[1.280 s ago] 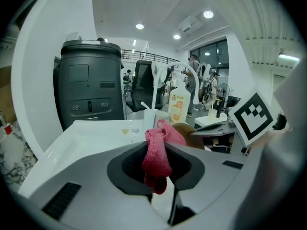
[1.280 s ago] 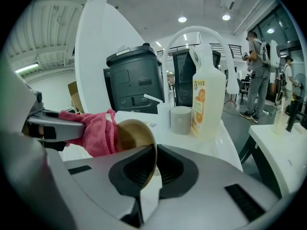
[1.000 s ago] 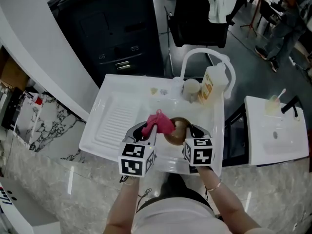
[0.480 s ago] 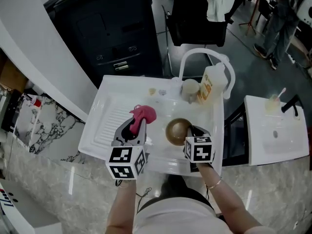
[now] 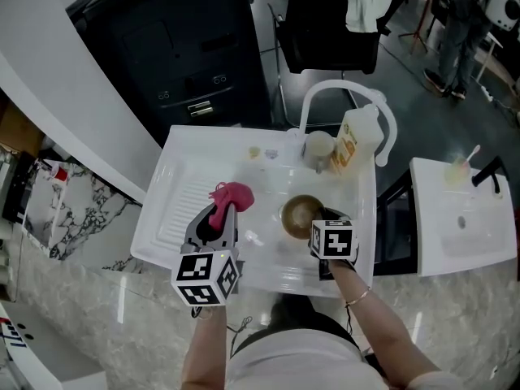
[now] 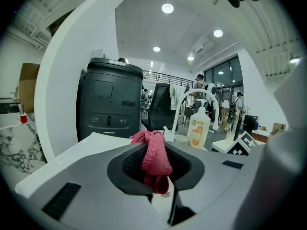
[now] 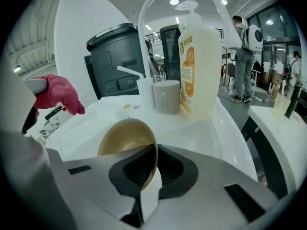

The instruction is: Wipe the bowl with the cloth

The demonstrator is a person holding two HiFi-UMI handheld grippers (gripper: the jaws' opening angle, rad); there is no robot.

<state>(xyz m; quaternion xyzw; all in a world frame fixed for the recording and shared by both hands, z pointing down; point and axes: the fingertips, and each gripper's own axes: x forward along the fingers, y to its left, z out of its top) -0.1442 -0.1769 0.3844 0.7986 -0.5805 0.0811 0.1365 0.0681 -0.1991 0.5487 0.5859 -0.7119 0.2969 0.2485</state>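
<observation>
Between the right gripper's (image 7: 153,163) jaws sits the bowl's (image 7: 122,138) rim.

Fig. A staged washing-up station in an open office or lab hall, seen from where I stand.
Before me is a white sink unit (image 5: 187,165) with ribbed drainboard (image 5: 180,205), arched tap (image 5: 337,84) and soap bottle (image 5: 356,143), a second basin (image 5: 487,250) beside it. Behind it are a dark cabinet (image 5: 187,55), an office chair (image 5: 321,39), recessed ceiling lights (image 6: 167,8), glazed walls (image 6: 225,78) and people (image 7: 243,56) standing about.
</observation>
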